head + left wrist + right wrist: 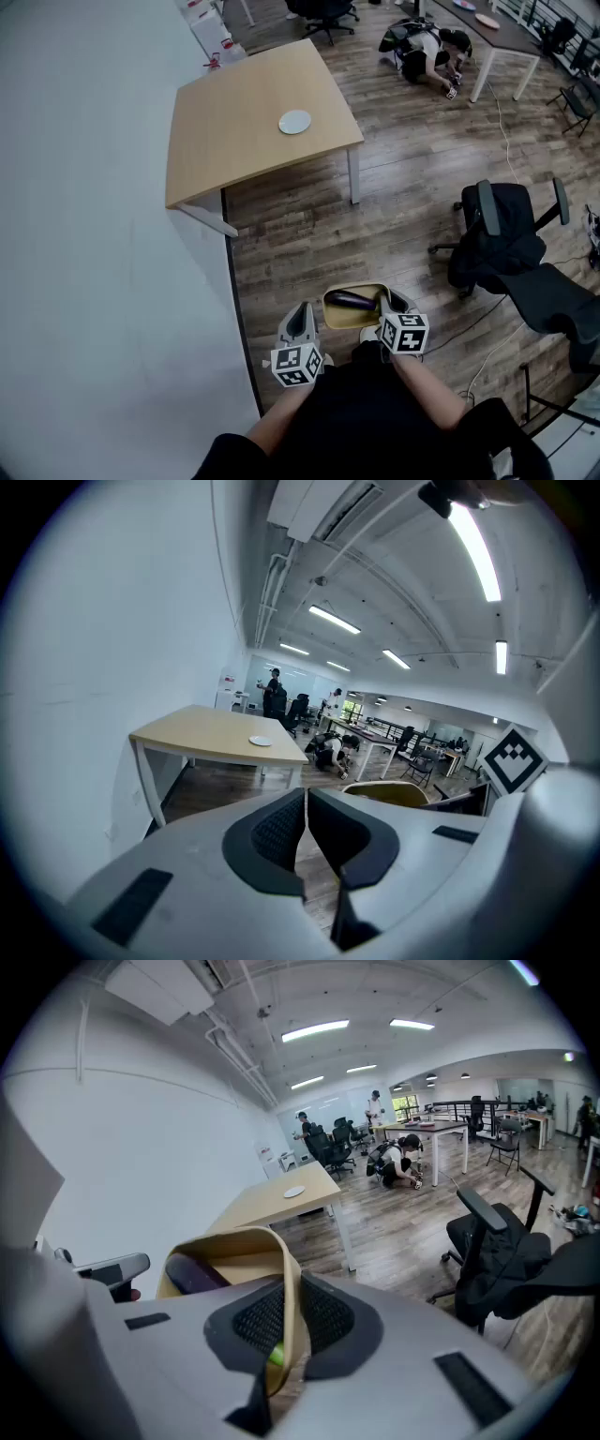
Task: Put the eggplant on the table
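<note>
A dark purple eggplant lies in a tan bowl that I carry over the wooden floor. My right gripper is shut on the bowl's right rim, and the eggplant shows inside the bowl to the left. The left gripper hovers beside the bowl's left edge, shut with nothing in it. Ahead stands the light wooden table against the wall, with a small white plate on it. The same table appears in the left gripper view.
A white wall runs along the left. To the right stands a black office chair. Farther off a person crouches on the floor by another table. A cable trails over the floor.
</note>
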{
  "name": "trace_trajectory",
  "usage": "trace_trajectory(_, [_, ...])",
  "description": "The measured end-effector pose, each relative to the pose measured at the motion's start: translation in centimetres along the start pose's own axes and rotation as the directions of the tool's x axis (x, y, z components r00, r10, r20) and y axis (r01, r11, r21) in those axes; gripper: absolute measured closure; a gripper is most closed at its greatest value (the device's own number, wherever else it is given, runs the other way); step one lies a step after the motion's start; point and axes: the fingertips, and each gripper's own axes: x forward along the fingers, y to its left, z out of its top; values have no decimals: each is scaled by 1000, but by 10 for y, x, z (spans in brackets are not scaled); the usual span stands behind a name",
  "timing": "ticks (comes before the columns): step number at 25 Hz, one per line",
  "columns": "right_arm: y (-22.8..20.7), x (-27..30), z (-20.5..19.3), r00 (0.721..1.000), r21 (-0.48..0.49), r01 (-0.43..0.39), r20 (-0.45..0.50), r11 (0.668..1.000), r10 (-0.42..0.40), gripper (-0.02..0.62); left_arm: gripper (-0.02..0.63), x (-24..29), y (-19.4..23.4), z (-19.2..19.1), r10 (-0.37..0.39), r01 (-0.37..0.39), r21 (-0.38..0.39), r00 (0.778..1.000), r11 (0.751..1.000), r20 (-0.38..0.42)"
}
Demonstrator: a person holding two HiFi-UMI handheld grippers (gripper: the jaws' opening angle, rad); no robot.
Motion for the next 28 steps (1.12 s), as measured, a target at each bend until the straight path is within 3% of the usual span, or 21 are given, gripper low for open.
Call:
trace_trajectory(3, [-4, 3, -4, 1000, 11, -2, -12, 1000, 2, 514, 586, -1, 0, 3, 3, -3, 33, 1000, 999, 5])
trace_trajectory(12, [-13, 12, 16, 999, -54, -41, 21, 998, 43, 514, 586, 7, -1, 7, 49, -50, 25, 999, 998, 21])
trace_trajectory(17, [-25, 17, 25, 999, -139, -44, 25, 989, 48, 514, 586, 12, -17, 10, 75, -76, 23, 996, 997, 45])
trace_trajectory(23, [-42, 30, 24, 999, -86, -45, -3, 995, 45, 514, 586, 30, -20, 4, 76, -77, 20, 997, 997, 21])
trace_trajectory(28, [-57, 47, 47, 1000, -65, -16, -2, 998, 16, 514, 586, 62, -14, 19, 57, -57, 6, 998, 998, 31])
